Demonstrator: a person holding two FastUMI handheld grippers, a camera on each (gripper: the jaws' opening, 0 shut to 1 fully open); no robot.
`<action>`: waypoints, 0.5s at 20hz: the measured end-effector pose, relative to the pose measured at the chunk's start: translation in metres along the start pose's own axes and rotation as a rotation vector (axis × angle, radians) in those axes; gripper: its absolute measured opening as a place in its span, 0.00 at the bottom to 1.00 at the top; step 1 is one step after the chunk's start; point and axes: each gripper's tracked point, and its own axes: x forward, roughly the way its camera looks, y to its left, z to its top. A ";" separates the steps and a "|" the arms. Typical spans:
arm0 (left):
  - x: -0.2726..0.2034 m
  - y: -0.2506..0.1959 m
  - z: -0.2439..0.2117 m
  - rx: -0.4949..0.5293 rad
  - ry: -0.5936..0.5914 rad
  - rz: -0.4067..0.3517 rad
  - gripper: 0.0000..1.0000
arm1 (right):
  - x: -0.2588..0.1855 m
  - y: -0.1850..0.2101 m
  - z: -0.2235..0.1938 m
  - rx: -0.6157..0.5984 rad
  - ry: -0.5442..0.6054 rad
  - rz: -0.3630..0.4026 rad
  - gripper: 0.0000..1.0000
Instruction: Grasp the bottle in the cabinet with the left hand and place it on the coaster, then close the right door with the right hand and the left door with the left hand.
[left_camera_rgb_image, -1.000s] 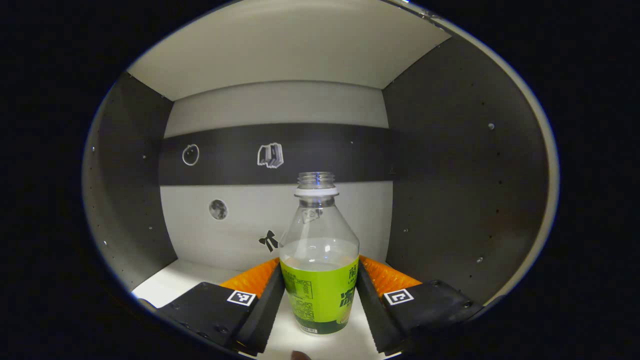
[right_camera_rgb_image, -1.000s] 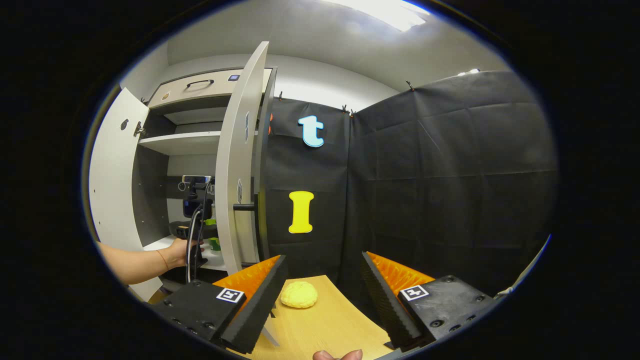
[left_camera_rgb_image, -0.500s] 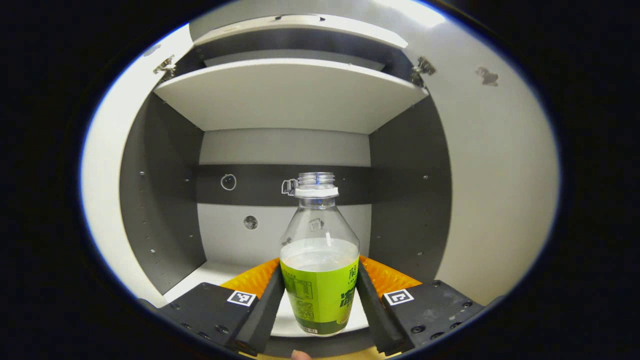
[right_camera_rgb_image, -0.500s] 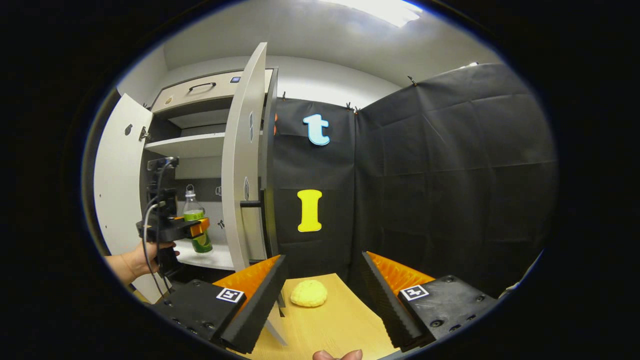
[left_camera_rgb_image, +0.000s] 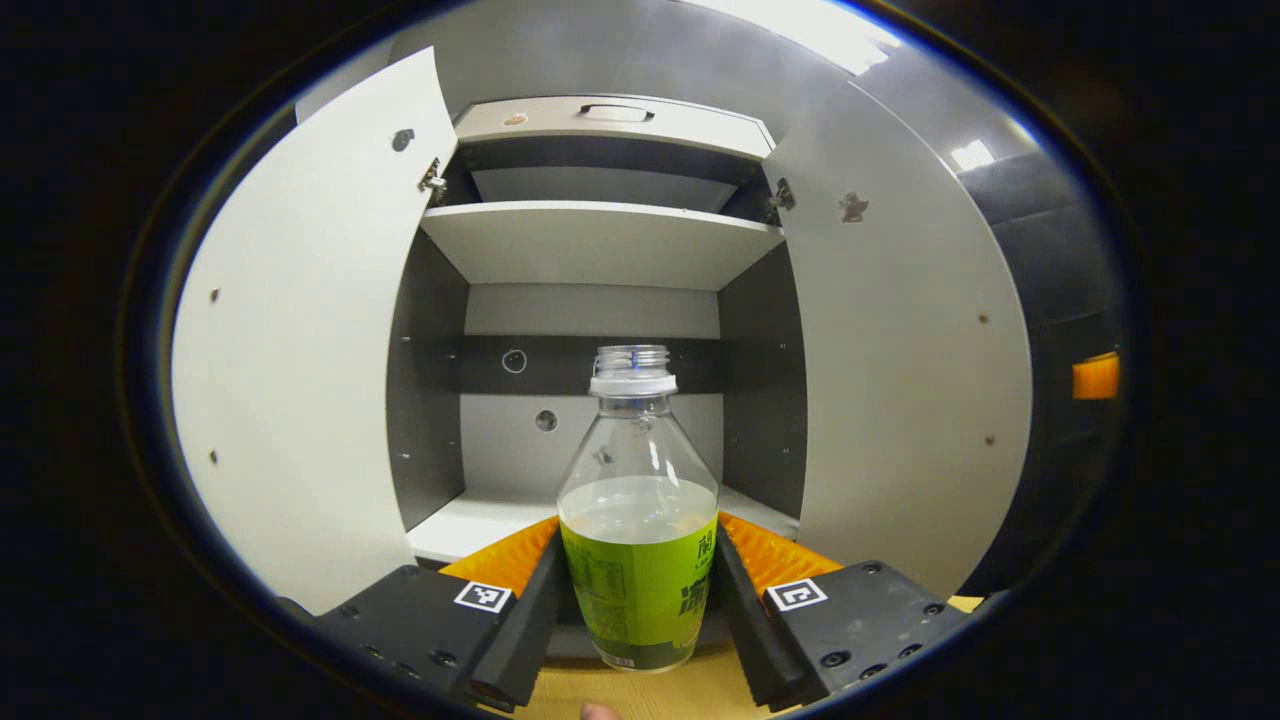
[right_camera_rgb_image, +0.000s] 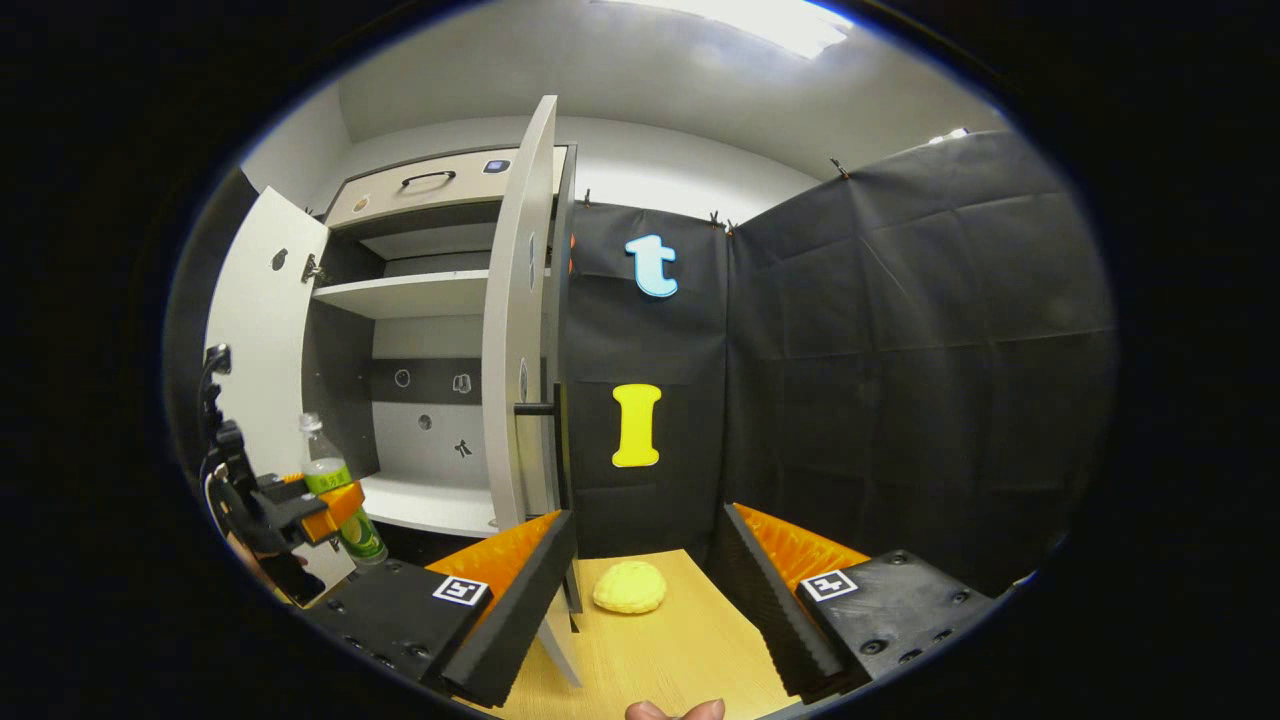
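While held: bottle (left_camera_rgb_image: 638, 540) upright, outside the open cabinet (left_camera_rgb_image: 600, 245), above the surface (right_camera_rgb_image: 670, 650)
Left gripper (left_camera_rgb_image: 638, 600): clamped on bottle
Right gripper (right_camera_rgb_image: 645, 590): fingers apart, nothing between

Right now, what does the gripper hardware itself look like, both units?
Left gripper and right gripper match: black housings with screws, wedge-shaped ribbed fingers, and a square black-and-white marker tag on each finger block. In the right gripper view, the left gripper has a dark handle with a mast above and a cable looping along it.
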 end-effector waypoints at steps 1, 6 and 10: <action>-0.014 -0.002 -0.008 -0.002 -0.001 0.002 0.77 | -0.001 0.001 0.001 -0.001 0.000 -0.001 0.97; -0.072 -0.017 -0.053 -0.002 0.000 -0.005 0.78 | -0.003 -0.001 0.005 -0.017 -0.005 -0.014 0.97; -0.106 -0.037 -0.106 0.015 0.045 -0.036 0.78 | -0.007 -0.004 0.009 -0.025 -0.013 -0.029 0.97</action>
